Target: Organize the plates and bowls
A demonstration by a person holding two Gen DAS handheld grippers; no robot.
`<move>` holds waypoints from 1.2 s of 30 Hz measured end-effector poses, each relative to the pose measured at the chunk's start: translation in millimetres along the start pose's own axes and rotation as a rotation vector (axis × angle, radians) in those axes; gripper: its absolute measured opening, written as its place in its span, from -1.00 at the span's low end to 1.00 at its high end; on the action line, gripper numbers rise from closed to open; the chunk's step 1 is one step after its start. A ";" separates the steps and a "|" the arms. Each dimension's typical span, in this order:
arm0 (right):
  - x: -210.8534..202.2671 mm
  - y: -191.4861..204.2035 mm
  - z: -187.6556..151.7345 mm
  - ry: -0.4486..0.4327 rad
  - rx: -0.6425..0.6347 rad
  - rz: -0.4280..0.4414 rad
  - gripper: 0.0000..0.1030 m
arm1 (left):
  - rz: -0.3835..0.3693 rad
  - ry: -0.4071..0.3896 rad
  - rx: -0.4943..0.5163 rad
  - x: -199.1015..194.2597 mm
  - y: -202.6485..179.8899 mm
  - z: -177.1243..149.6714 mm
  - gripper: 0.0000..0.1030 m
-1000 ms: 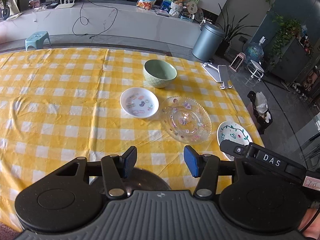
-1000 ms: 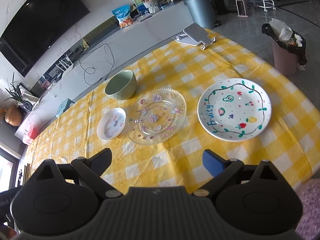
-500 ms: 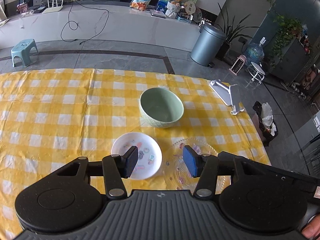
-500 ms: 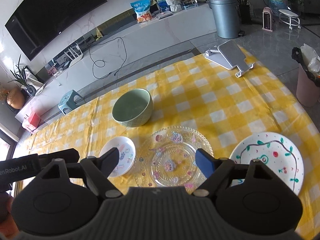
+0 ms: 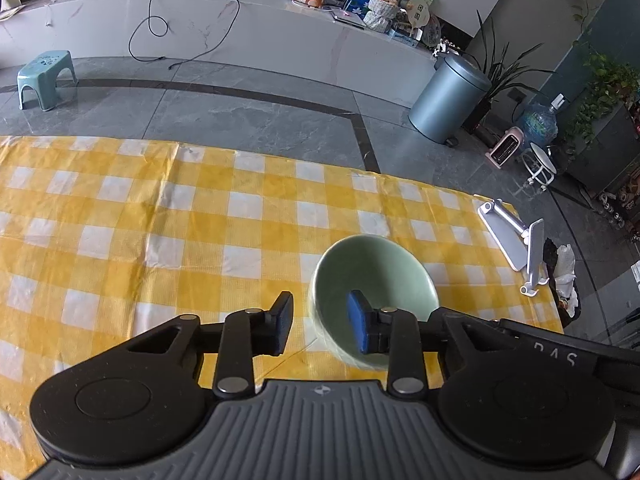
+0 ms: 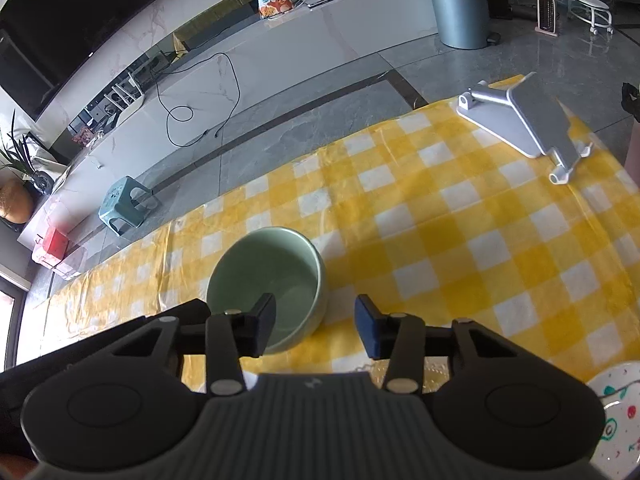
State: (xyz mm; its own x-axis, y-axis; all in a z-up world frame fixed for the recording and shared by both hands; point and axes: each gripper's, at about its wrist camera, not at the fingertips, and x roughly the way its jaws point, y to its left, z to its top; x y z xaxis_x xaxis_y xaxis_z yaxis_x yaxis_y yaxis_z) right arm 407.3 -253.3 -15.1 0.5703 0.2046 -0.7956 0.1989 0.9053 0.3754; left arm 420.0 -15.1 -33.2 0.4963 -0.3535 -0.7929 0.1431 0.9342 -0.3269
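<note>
Both grippers straddle the green bowl (image 5: 376, 276) rim on the checked bench (image 5: 160, 220). The left gripper (image 5: 320, 326) fingers close at nine o'clock, the right gripper (image 6: 316, 326) fingers at three, neither yet pressing.

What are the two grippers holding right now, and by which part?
Nothing is gripped yet. Both straddle the rim of the green bowl, the left gripper on one side, the right gripper opposite; their jaws are closing, the pads not visibly pressing.

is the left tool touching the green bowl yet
Cannot tell. In the left wrist view the left tool straddles the green bowl rim, jaws closing, one pad inside, one outside; blur hides any contact. The right wrist view does not settle it.
</note>
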 end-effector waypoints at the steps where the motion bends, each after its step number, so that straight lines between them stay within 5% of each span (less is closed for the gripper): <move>1: 7.0 1.3 1.9 0.007 -0.002 -0.013 -0.30 | -0.001 0.009 -0.004 5.5 1.3 1.3 -0.35; 13: 41.4 2.4 1.9 0.053 0.005 -0.049 -0.77 | 0.001 0.060 -0.003 30.2 0.1 -0.4 -0.74; 20: 35.8 3.9 0.7 0.072 0.012 -0.061 -0.82 | 0.043 0.069 0.012 23.1 -8.2 -1.8 -0.79; 36: -88.5 36.1 -50.6 0.103 -0.015 0.009 -0.85 | 0.123 0.083 0.011 -116.3 -30.0 -41.2 -0.80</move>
State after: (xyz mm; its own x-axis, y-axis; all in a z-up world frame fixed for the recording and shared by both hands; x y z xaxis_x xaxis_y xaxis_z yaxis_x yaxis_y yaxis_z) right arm 323.6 -219.9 44.8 0.4866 0.2493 -0.8373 0.1819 0.9085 0.3762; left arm 322.7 -4.0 47.7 0.4383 -0.2383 -0.8667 0.0945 0.9711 -0.2192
